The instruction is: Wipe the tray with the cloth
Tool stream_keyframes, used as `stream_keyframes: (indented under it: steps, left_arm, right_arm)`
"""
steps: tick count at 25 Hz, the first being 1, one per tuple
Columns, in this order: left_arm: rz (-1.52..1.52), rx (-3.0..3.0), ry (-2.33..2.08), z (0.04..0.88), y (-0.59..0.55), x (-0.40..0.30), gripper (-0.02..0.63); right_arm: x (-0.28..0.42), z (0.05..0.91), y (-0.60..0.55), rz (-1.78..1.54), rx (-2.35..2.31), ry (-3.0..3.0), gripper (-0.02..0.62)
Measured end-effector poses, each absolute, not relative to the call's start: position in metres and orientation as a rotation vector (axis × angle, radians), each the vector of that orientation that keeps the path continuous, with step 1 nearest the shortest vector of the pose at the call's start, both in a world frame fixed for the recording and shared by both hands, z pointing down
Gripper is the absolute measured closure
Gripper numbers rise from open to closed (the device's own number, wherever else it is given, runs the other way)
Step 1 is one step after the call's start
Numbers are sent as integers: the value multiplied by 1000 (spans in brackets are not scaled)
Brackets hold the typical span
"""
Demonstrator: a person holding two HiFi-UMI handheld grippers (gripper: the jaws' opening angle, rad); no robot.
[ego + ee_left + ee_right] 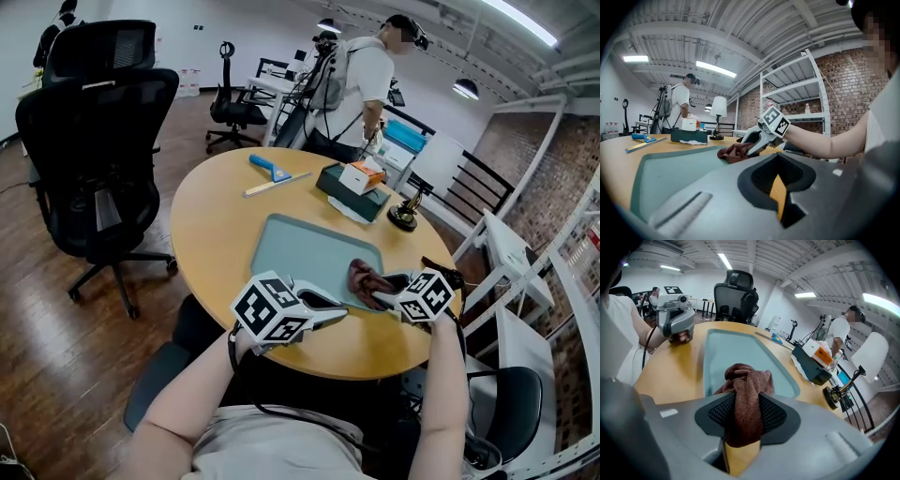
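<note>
A round wooden desk [211, 220] fills the middle of the head view, with a grey-green tray [309, 246] lying flat just nearer than its centre. The brown cloth [364, 278] sits bunched on the tray at its 4 o'clock corner, touching the tray's floor.

The right hand-held gripper [380, 298] comes in from the 4 o'clock side and is clenched on the cloth. In the right gripper view a thick fold of it is squeezed between the two jaws, and the rest bulges out ahead of them over the tray.

The left hand-held gripper [339, 314] is at the desk's near edge, at about 6 o'clock from the tray and just beside its near rim. It points toward the cloth. Its jaws seem closed with nothing between them; the left gripper view shows only a thin sliver of wood colour in the gap.

Beyond the tray, a dark box [349, 192] with a smaller orange-and-white carton on top stands at 1 o'clock. A blue scraper [270, 167] lies at 11 o'clock with a pale stick [277, 185] just beside it. A small lamp [718, 108] stands near the desk edge at 2 o'clock.

A person [361, 84] in a white top stands past the desk at 12 o'clock. Black office chairs [94, 141] stand on the dark wood floor at 9 to 10 o'clock.
</note>
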State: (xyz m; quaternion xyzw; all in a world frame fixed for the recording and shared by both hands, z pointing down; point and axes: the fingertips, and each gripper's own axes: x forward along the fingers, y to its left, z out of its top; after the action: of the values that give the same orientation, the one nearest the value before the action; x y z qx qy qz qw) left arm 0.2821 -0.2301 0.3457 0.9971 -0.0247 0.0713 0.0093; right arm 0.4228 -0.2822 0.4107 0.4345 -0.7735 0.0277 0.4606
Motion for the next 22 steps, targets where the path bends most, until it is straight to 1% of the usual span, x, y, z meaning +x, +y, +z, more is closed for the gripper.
stream_keyframes:
  steps: [5,13,22]
  left_arm:
    - [223,3112,-75,346,-230,282,604]
    - [224,3113,-77,347,-230,283,604]
    - [230,3113,-79,347,-231,284,604]
  right_arm:
    - [413,410,-278,38,1034,-1909,449]
    - [366,411,-284,-19,884,-1986,449]
    - [390,413,-326,23,959,-1926,449]
